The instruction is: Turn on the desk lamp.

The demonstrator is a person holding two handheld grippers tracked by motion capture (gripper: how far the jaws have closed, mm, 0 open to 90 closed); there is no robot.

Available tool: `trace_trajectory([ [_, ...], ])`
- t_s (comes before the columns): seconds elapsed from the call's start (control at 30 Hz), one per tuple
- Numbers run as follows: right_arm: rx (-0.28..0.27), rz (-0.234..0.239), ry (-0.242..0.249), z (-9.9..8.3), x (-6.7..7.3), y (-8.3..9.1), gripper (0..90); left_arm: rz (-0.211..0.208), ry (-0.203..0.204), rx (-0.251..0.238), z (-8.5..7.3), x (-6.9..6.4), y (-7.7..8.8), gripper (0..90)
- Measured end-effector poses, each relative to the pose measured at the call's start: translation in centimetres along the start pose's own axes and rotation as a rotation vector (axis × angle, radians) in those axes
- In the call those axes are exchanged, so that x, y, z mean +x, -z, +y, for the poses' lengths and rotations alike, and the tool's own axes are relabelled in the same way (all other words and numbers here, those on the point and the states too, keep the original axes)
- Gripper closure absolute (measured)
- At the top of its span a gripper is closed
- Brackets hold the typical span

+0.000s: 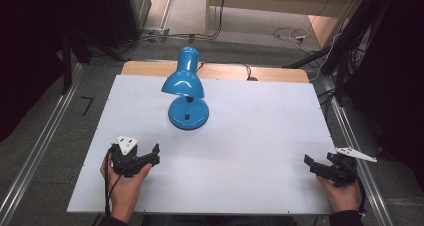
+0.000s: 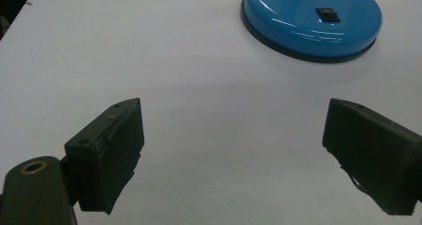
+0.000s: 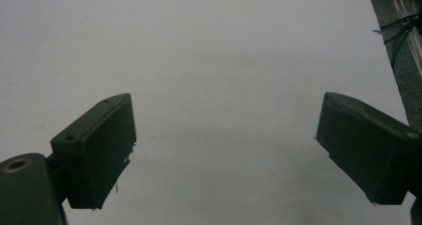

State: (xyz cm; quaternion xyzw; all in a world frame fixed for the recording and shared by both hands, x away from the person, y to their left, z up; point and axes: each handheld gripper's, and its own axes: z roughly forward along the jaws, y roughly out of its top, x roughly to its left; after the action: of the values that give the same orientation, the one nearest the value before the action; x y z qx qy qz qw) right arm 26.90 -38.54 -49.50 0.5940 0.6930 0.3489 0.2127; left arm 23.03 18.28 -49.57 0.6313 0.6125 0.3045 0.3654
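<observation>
While both jaws are spread and empty, the left gripper (image 1: 150, 155) near the front-left corner points at the untouched glossy blue metal desk lamp (image 1: 186, 93); right gripper (image 1: 315, 164) waits.

One blue lamp (image 1: 186, 88) stands on the one white table (image 1: 250, 136), and its round base (image 2: 312, 20) carries one black switch (image 2: 329, 14). Two grippers are in view, the left gripper (image 1: 147, 156) and the right gripper (image 1: 316, 165), each with two black jaws spread wide apart. Two hands hold them, one apiece.
</observation>
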Motion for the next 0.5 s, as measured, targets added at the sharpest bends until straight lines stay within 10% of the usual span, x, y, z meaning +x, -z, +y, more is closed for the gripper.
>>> trace_trajectory([
  [0.5, 0.000, -0.001, 0.001, 0.01, -0.01, -0.04, 7.3, -0.030, -0.011, -0.008, 0.46, -1.04, -0.80, 12.3],
])
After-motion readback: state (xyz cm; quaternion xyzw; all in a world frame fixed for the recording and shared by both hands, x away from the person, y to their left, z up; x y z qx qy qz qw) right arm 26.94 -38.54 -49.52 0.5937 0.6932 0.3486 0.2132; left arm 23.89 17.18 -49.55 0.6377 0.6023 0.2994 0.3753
